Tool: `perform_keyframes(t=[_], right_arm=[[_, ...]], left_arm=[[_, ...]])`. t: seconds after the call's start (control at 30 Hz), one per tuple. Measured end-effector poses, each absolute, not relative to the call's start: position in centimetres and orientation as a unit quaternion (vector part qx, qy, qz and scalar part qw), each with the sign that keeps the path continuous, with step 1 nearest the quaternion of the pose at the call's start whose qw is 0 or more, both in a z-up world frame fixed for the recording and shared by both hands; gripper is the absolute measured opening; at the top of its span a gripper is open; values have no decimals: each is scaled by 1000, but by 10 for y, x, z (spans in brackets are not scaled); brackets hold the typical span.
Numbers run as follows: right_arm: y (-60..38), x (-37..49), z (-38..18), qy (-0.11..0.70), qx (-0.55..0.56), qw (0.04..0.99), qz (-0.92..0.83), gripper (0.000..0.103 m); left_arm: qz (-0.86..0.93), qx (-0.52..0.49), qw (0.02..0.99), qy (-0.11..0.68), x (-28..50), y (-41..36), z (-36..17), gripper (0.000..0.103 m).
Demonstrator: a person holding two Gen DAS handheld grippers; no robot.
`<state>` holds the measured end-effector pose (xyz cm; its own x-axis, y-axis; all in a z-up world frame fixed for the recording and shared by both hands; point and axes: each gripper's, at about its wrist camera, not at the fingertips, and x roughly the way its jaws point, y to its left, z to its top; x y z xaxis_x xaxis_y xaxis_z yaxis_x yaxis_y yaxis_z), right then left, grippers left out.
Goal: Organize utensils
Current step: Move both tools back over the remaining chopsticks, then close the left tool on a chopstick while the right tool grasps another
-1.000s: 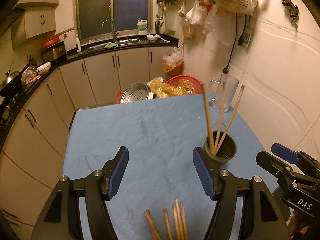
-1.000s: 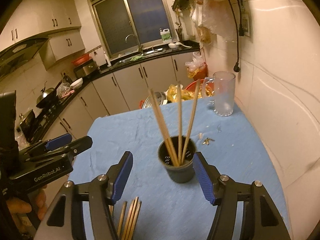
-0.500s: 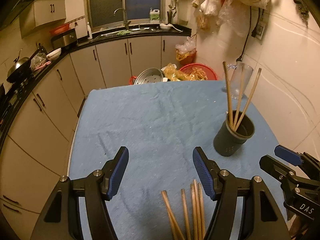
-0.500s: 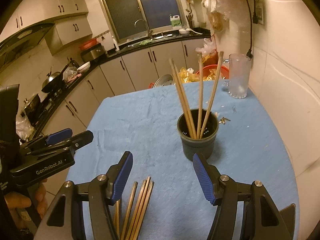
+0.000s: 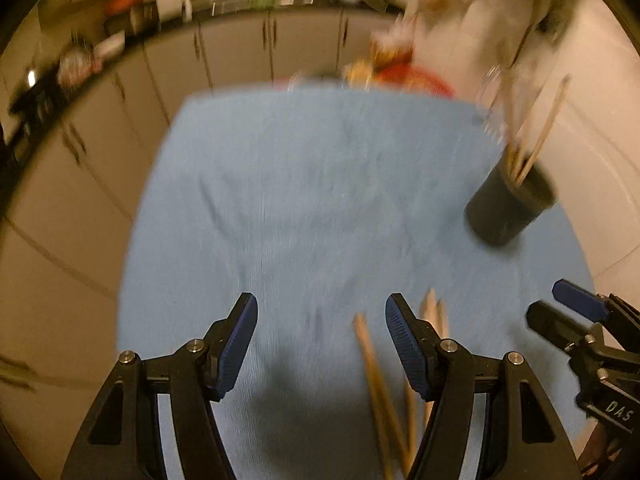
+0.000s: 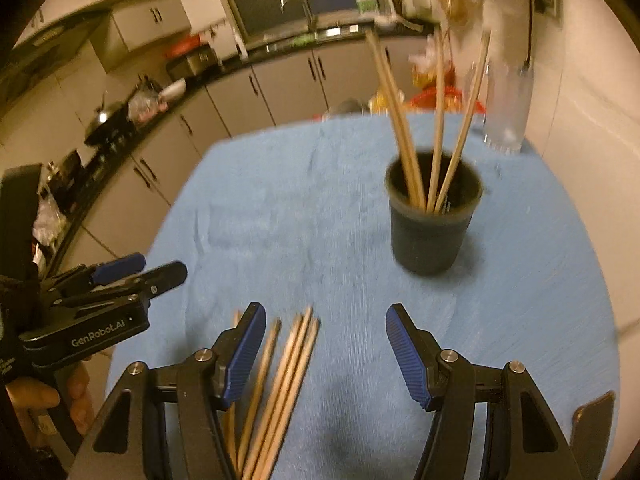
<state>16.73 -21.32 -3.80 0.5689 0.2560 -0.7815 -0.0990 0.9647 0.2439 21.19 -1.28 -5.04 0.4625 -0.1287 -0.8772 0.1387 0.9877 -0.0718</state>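
My left tongs (image 5: 321, 334) hang over the blue desk (image 5: 312, 184), grasping nothing; their jaws have just been closing a little, with one loose chopstick's (image 5: 370, 364) tip lying between them toward the right jaw. The other loose chopsticks (image 6: 286, 376) lie flat on the cloth at about 6 o'clock, between my two tools. My right tongs (image 6: 325, 338) are released, gaping wide over that bundle, whose sticks sit by the left jaw. At 1 o'clock from them the dark cup (image 6: 432, 216) stands upright, holding several chopsticks leaning apart. Beyond it, near the wall, is a glass mug (image 6: 506, 112).
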Motion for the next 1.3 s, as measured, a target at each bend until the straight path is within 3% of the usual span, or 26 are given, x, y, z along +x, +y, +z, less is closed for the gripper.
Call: perform_keyframes(t=[0.1, 0.17, 0.57, 0.7, 1.0, 1.3], right_arm=[[-208, 171, -60, 485, 82, 864, 109, 53], [-205, 173, -72, 502, 84, 853, 114, 47], [-201, 182, -89, 520, 81, 843, 113, 45], [-200, 189, -95, 527, 86, 837, 122, 39], [-193, 211, -118, 550, 103, 819, 128, 31], [-166, 225, -127, 558, 16, 823, 107, 21]], left_arm=[[-81, -25, 829, 553, 213, -2, -80, 44], [-86, -34, 818, 567, 213, -1, -92, 42], [-128, -52, 802, 581, 222, -29, -105, 36], [-125, -50, 795, 592, 230, -31, -117, 12], [-133, -89, 785, 599, 228, -3, -118, 8], [-128, -91, 783, 601, 223, 26, -114, 8]])
